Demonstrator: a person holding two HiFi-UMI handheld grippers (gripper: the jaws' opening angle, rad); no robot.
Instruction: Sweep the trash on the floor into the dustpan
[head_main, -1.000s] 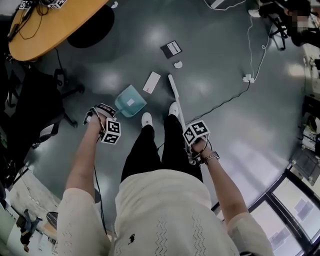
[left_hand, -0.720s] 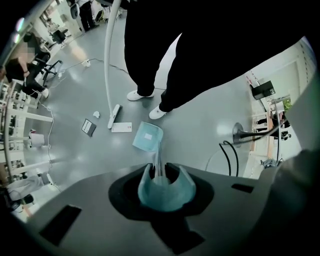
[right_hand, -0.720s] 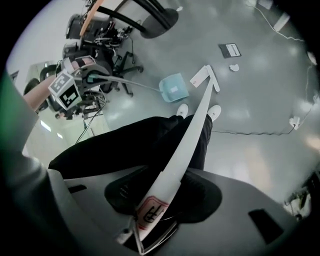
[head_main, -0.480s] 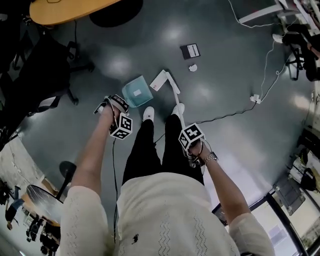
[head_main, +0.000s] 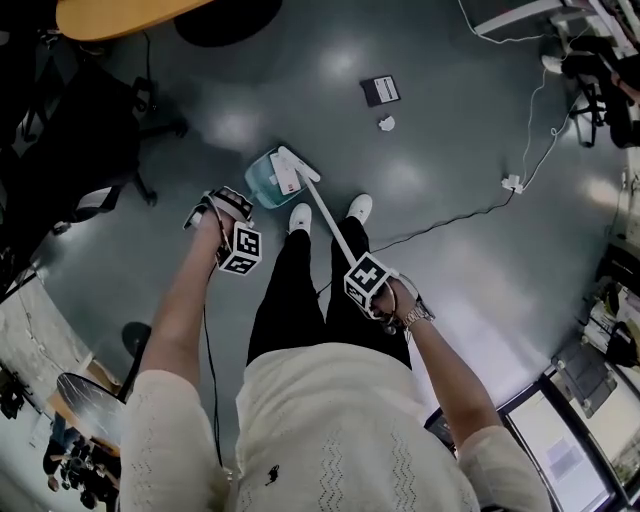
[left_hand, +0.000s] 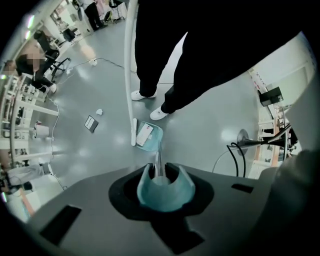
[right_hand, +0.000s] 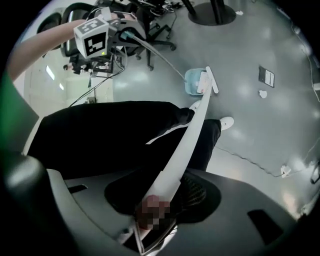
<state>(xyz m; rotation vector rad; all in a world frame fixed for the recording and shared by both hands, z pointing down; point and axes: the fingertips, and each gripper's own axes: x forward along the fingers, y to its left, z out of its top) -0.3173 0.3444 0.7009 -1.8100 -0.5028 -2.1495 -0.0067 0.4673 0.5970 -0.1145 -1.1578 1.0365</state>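
The right tool (right_hand: 156, 212) clamps the stiff, light broom (right_hand: 187, 140) high on its handle; the left tool (left_hand: 161, 176) pinches the thin handle of the dustpan (head_main: 262, 172). Beyond it on the floor (head_main: 450, 120), 1 paper wad (head_main: 386, 123) and 1 black card (head_main: 380, 90) lie loose, likely to skid.

The person wears a cream knit short-sleeved top (head_main: 330, 440) with faint zigzag ribbing and a small dark emblem (head_main: 272, 476), black trousers (head_main: 300, 290) and white shoes (head_main: 299, 217). A metal-banded watch (head_main: 412, 317) sits on the right wrist. The left gripper (left_hand: 161, 175) and right gripper (right_hand: 162, 200) have smooth grey bodies with dark hollows, and each carries a white cube (head_main: 241, 250) printed with black square markers. A thin dark cable (head_main: 208, 360) trails from the left one.
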